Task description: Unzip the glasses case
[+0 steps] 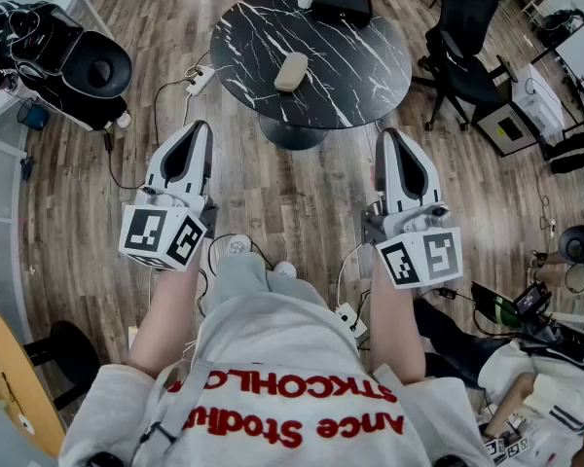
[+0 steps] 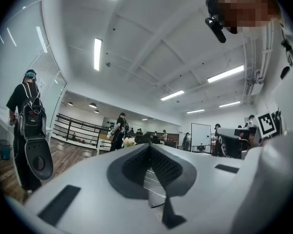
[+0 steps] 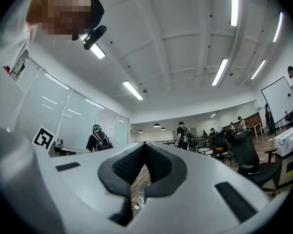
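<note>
**Head view.** A person stands on a wood floor and looks down at two hand-held grippers, held out roughly level in front of the body. The left gripper (image 1: 199, 129) and the right gripper (image 1: 390, 136) each have their jaws pressed together, and neither holds anything. Ahead, well apart from both, stands a round black marble table (image 1: 360, 71). The glasses case (image 1: 291, 71), a beige oval, lies closed near the middle of the table. It is clear of a black box (image 1: 343, 5) at the far edge. A power strip (image 1: 200, 81) and loose cables lie on the floor near the table's base.

**Left gripper view.** The left gripper (image 2: 150, 147) has its dark pads meeting at the tips with nothing between them. Beyond it is a large bright room with people standing about. The case is not in sight.

**Right gripper view.** The right gripper (image 3: 144, 145) is likewise closed and empty. An office chair (image 3: 249, 155) stands off to the right.

**Risks, as a judgement.**
- The case rests loose on a smooth top, so tugging the zip without the other gripper pinning the case would likely drag it or slide it off the table.
- Jaws that arrive closed would shove the case rather than grip it.
- The zip pull is too small to make out from here, so a pinch could miss it.
- The floor cables could catch a foot on the approach.
</note>
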Demonstrator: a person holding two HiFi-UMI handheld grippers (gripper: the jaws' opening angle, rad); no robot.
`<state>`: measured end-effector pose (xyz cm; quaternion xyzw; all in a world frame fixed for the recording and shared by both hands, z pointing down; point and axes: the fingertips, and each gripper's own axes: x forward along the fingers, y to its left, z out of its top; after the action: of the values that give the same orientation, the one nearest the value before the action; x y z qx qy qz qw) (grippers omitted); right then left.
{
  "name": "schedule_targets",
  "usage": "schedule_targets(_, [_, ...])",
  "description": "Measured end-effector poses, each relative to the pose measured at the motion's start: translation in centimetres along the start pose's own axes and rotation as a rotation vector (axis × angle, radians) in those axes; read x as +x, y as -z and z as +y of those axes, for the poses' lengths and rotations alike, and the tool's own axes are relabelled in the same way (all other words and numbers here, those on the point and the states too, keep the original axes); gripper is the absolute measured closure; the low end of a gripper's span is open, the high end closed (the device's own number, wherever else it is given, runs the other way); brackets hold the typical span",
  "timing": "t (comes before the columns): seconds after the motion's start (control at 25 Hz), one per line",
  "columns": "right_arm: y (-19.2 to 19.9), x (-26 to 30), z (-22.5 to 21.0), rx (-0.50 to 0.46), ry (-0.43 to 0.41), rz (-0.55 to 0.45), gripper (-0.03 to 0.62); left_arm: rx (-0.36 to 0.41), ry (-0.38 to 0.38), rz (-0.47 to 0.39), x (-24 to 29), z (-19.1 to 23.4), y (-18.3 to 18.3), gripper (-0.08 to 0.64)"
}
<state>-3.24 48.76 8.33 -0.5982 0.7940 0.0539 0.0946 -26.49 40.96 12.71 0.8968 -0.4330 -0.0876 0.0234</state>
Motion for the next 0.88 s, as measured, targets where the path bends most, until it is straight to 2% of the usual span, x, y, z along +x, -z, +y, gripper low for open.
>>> schedule_targets(0.16, [-0.7, -1.1, 0.1, 0.012, 0.009, -0.012, 0.577, 0.002, 0.000, 0.003, -0.6, -1.1, -0.3, 0.554])
schedule_targets(0.44, [-2.5, -2.1, 0.0, 0.087, -0.042, -0.114, 0.575, 0.009, 0.006, 0.014, -1.0, -2.1, -0.2, 0.554])
schedule_targets(0.68, [-1.2, -1.5, -1.2, 0.139, -0.036, -0.102, 0.575, -0.032, 0.020, -0.001, 0.3, -1.7, 0.0, 0.554])
schedule_targets(0.88, [-0.1, 0.5, -3.8, 0.154, -0.029, -0.088, 0.575, -0.051, 0.043, 0.015, 4.3, -0.7, 1.2, 0.554])
